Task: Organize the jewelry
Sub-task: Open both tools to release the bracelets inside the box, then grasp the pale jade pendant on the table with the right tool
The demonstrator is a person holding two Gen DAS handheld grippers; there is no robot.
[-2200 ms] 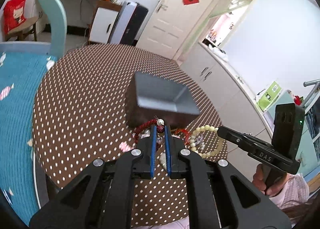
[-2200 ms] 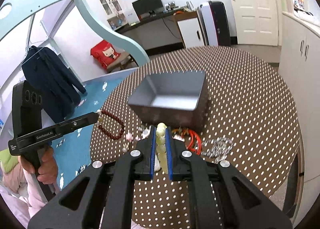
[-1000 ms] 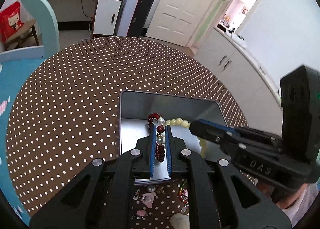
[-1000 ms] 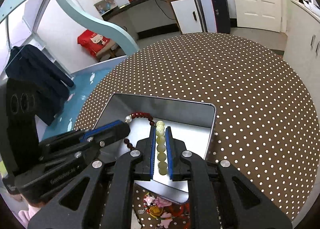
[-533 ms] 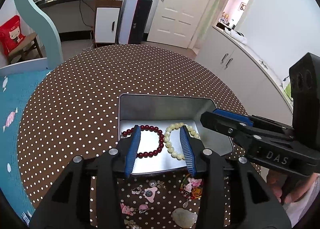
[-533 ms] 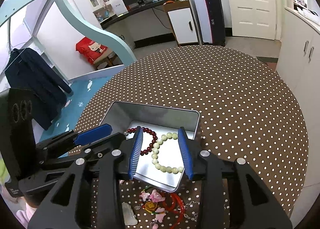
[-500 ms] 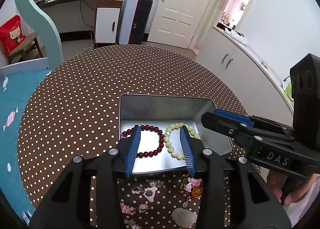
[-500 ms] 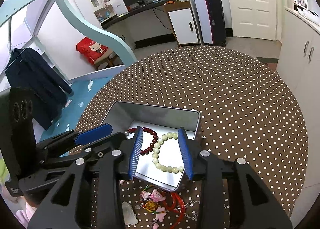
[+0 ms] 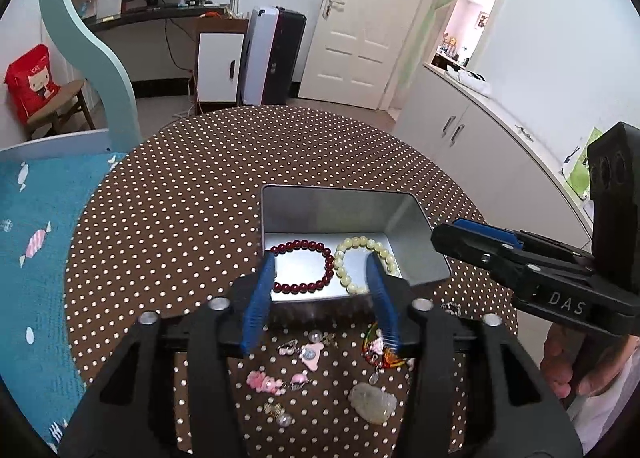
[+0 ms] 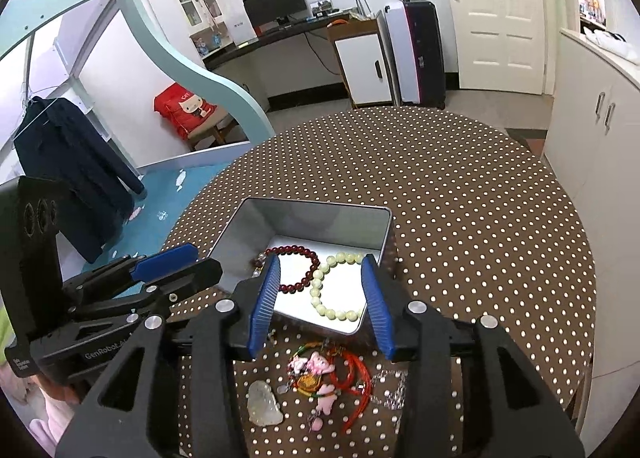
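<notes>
A silver metal box (image 9: 340,202) (image 10: 312,218) stands on the polka-dot table. Inside lie a dark red bead bracelet (image 9: 304,267) (image 10: 298,269) and a pale yellow bead bracelet (image 9: 366,263) (image 10: 332,286), side by side. My left gripper (image 9: 320,262) is open and empty, above the box's near edge. My right gripper (image 10: 320,262) is open and empty, also above the near edge. Each gripper shows in the other's view (image 9: 472,240) (image 10: 176,262). Loose jewelry lies in front of the box: pink charms (image 9: 306,352) (image 10: 314,364), a red cord piece (image 10: 356,378), a pale stone pendant (image 9: 372,402) (image 10: 262,404).
The round brown dotted table (image 9: 180,198) (image 10: 460,198) drops off at its edges. A teal bed frame (image 9: 92,42) and blue rug (image 9: 32,238) are to the left. White cabinets (image 9: 480,146) stand to the right.
Both grippers carried the bracelets over the box, opened and let them drop inside. Since then both have drawn back and up a little, jaws still open.
</notes>
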